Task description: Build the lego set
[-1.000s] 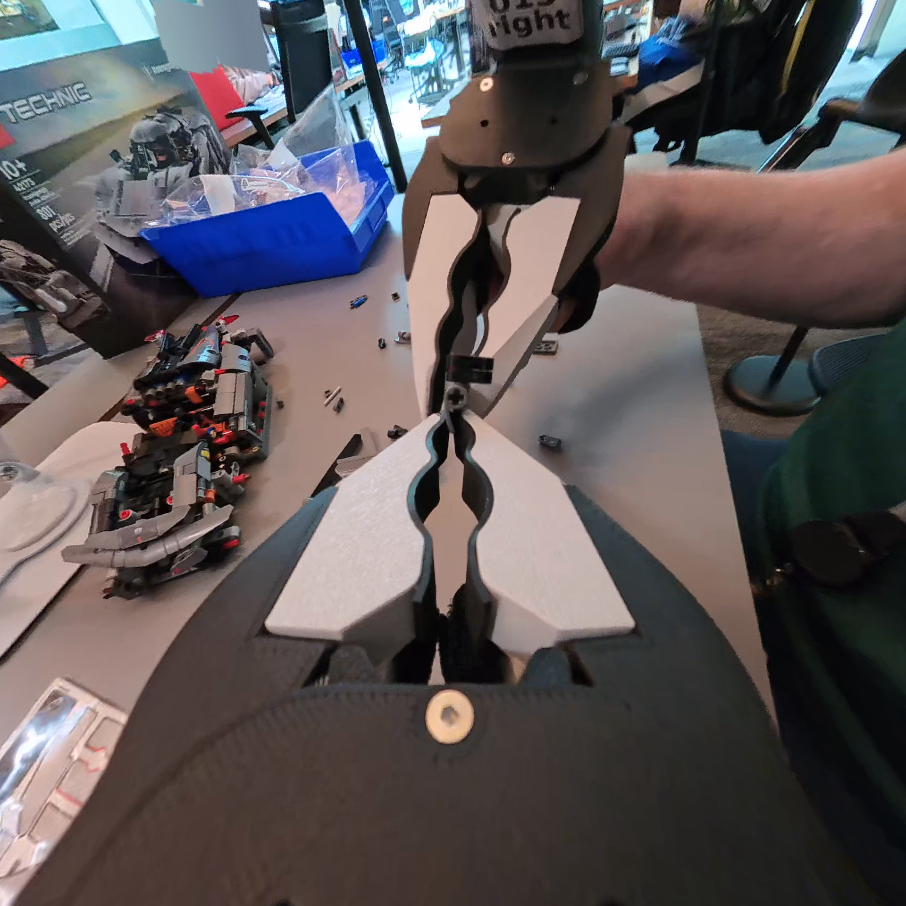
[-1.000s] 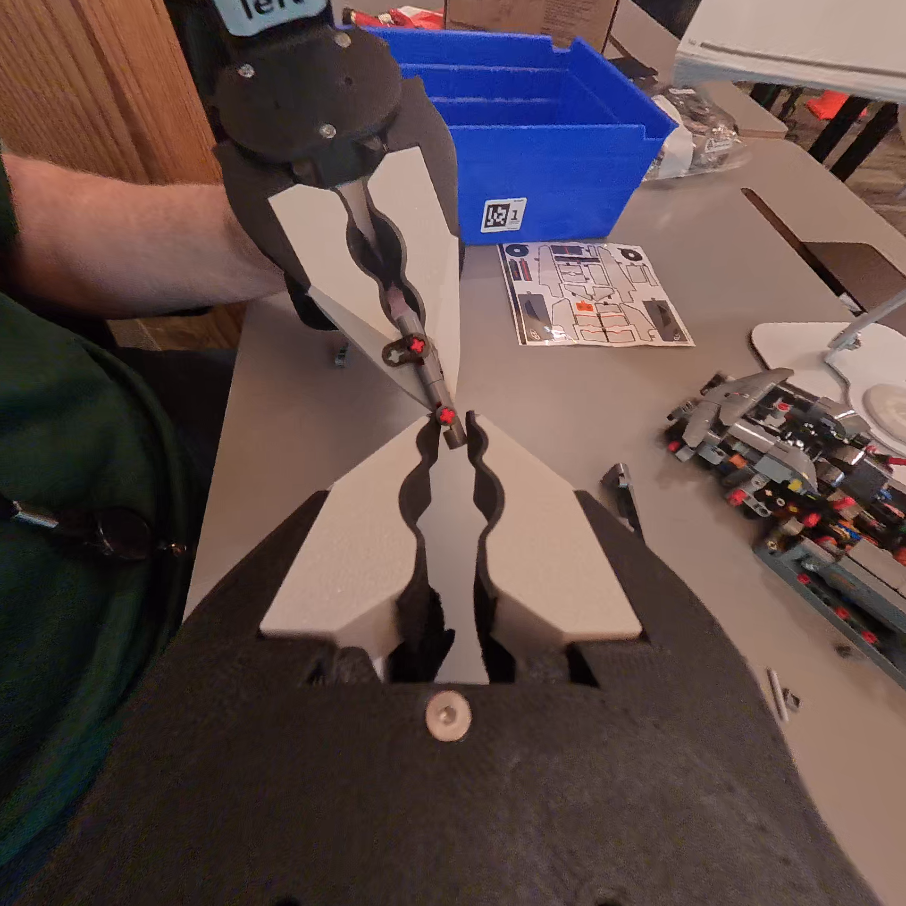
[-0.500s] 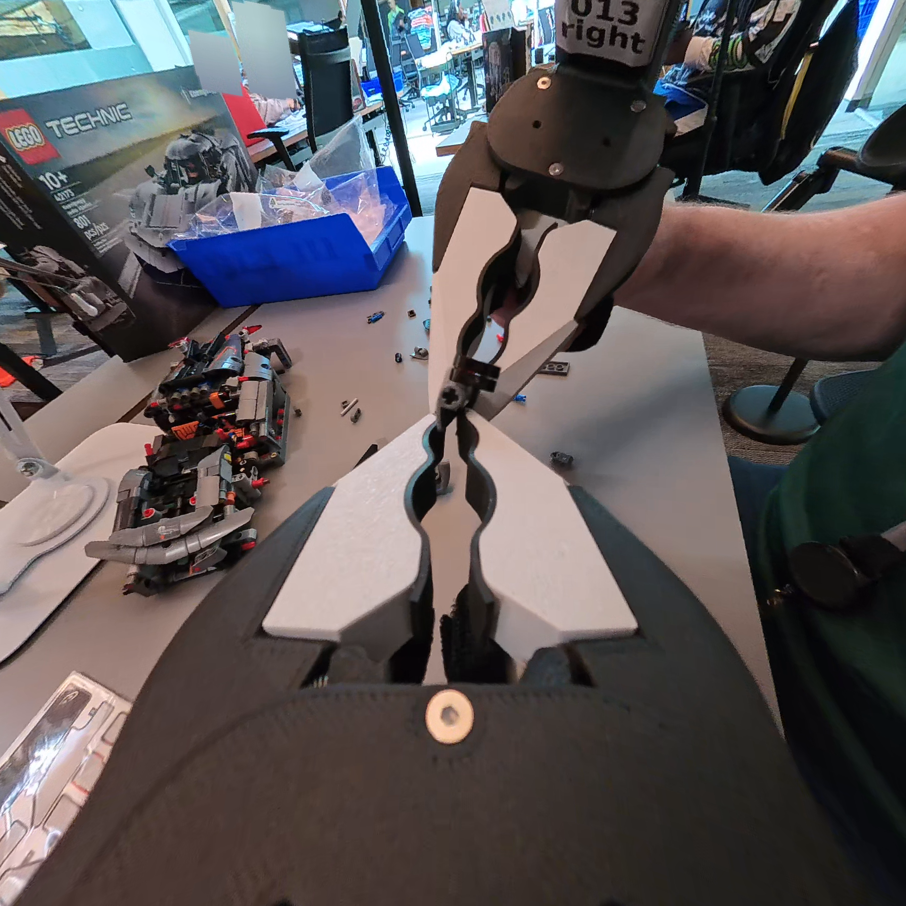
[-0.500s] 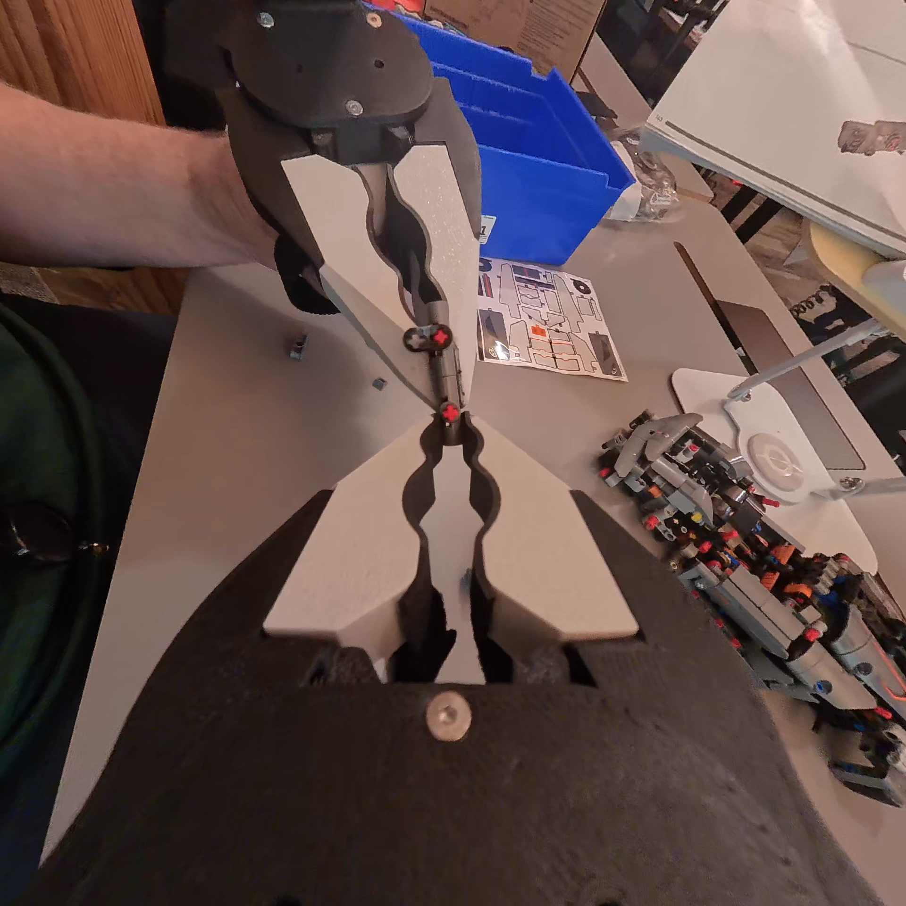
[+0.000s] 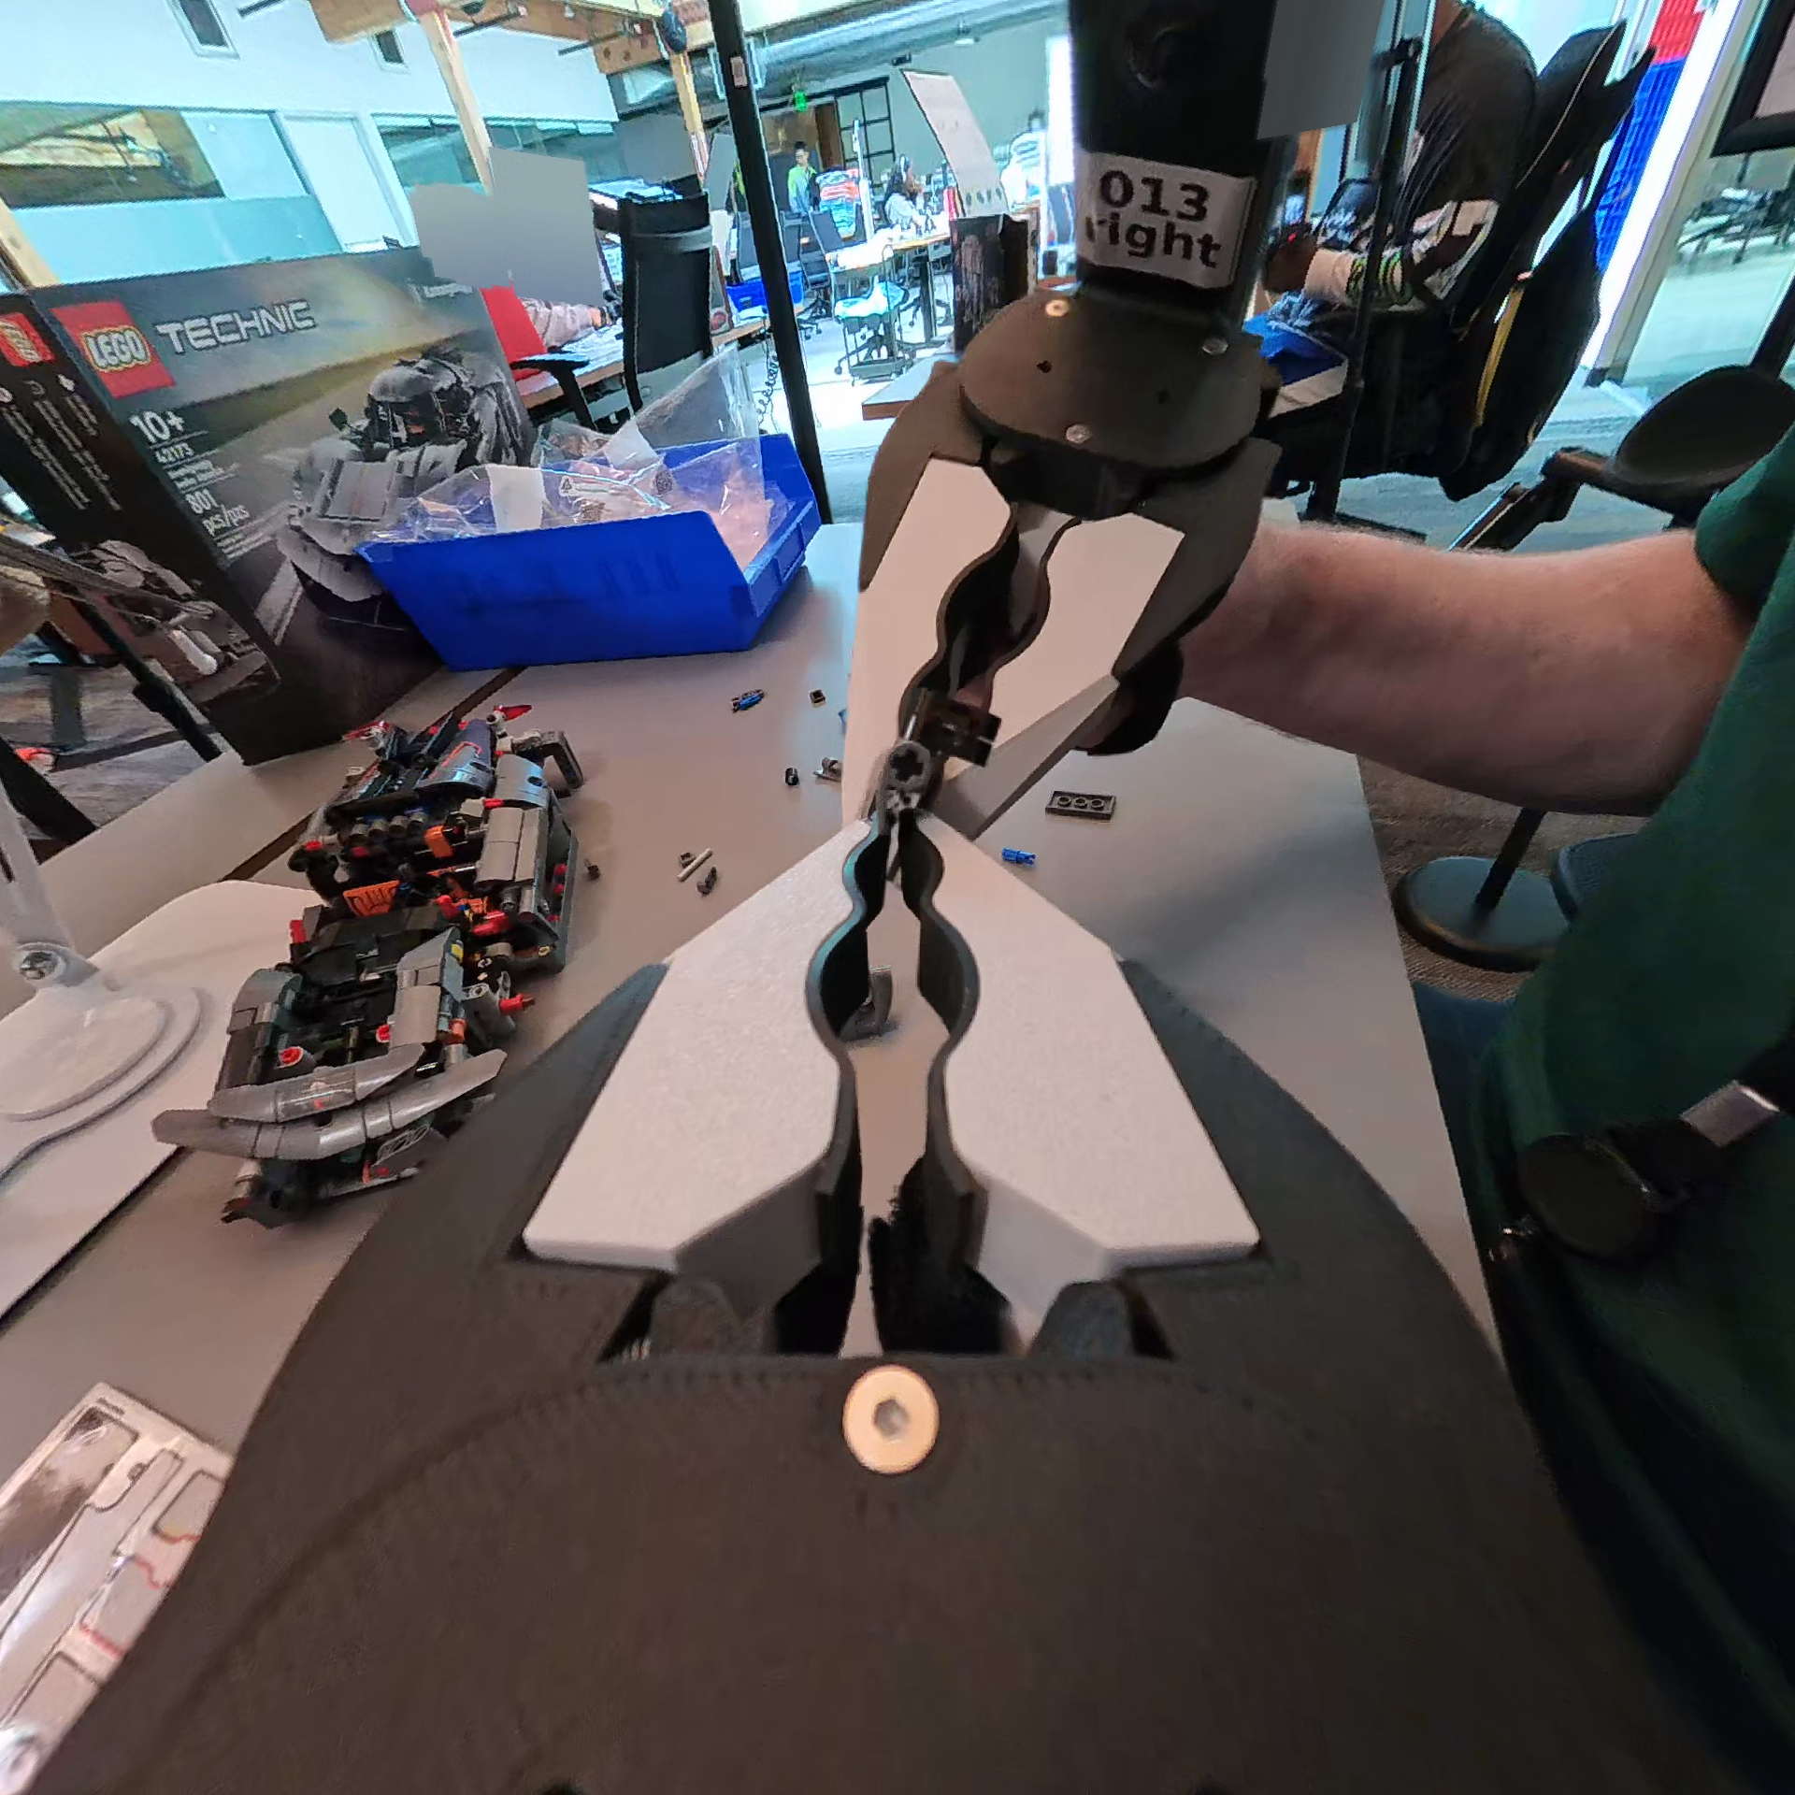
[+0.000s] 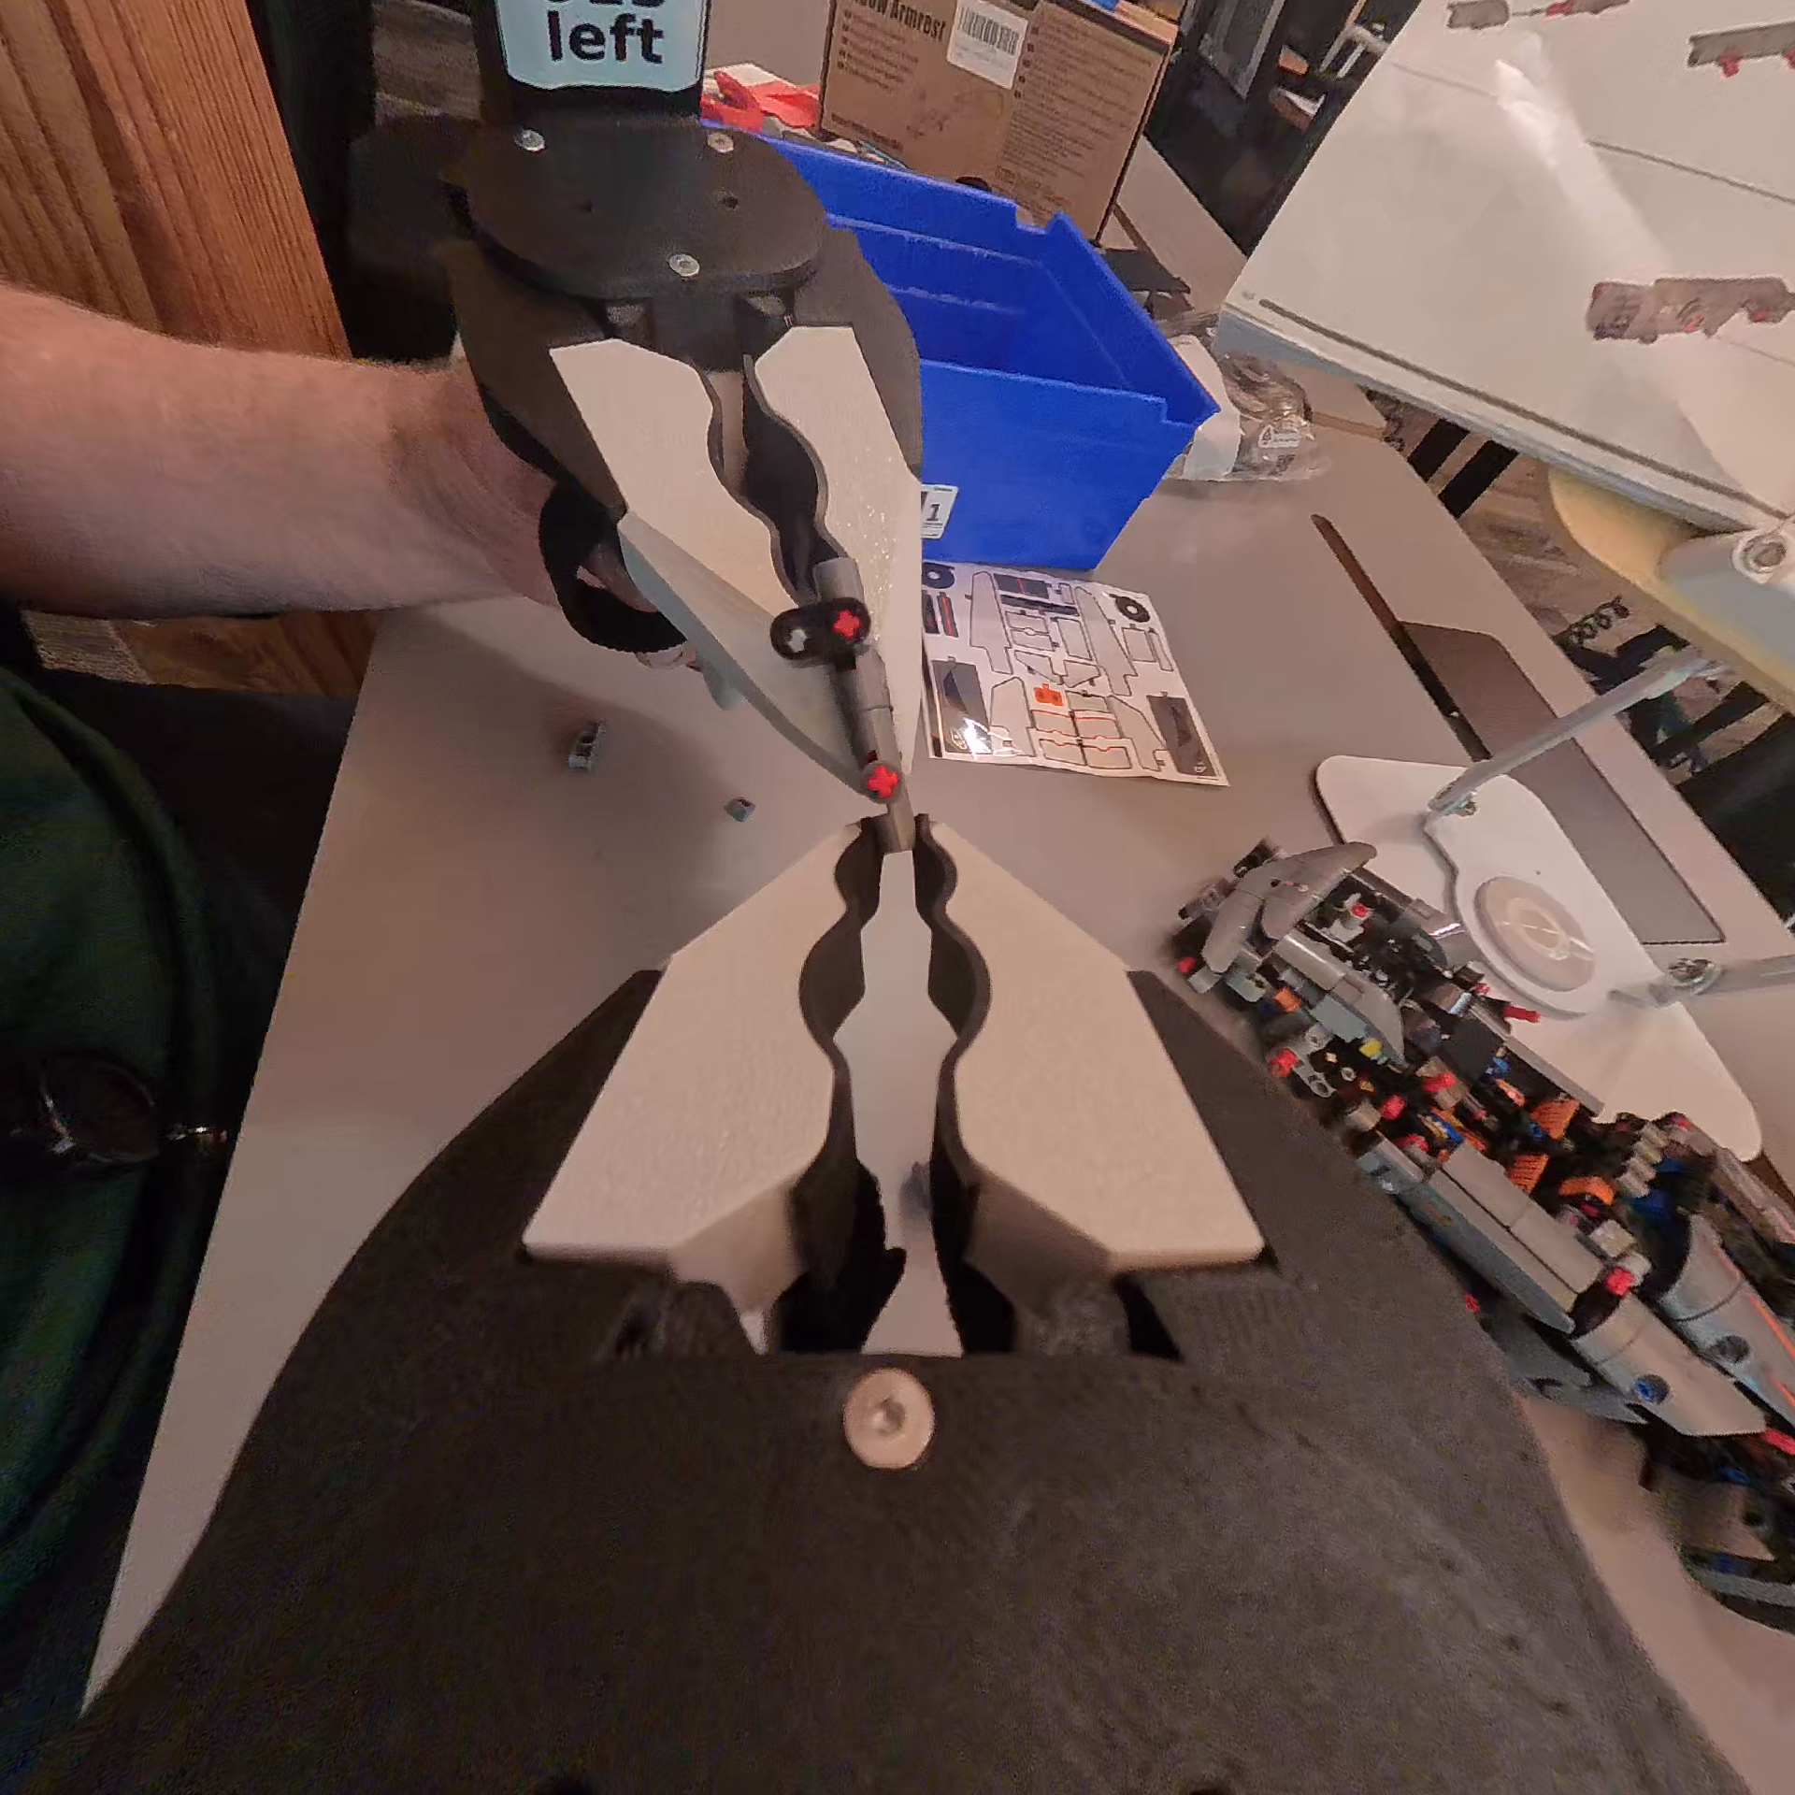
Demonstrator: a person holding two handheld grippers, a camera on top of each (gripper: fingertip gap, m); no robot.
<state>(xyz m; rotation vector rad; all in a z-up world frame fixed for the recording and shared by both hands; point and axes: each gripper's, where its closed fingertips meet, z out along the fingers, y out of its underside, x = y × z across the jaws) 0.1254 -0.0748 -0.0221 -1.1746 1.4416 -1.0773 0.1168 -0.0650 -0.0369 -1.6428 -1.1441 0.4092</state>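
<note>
Both grippers pinch one grey rod (image 6: 867, 680) w/ red pins: left gripper (image 6: 898, 767) clenched mid-rod, right gripper (image 6: 896, 830) grasping its tip. Push straight along rod, no twisting.

Each camera sits just behind its own tool and looks forward along the two fingers, angled down at the grey bench (image 5: 1214, 932). The left wrist view faces the right tool (image 5: 908, 777) head-on at close range, with the half-built Lego model (image 5: 408, 932) to its left. The right wrist view faces the opposite way, onto the left tool (image 6: 889, 777), with the same model (image 6: 1457, 1088) to its right. Both views share the fingertip meeting point above the bench and that model.
</note>
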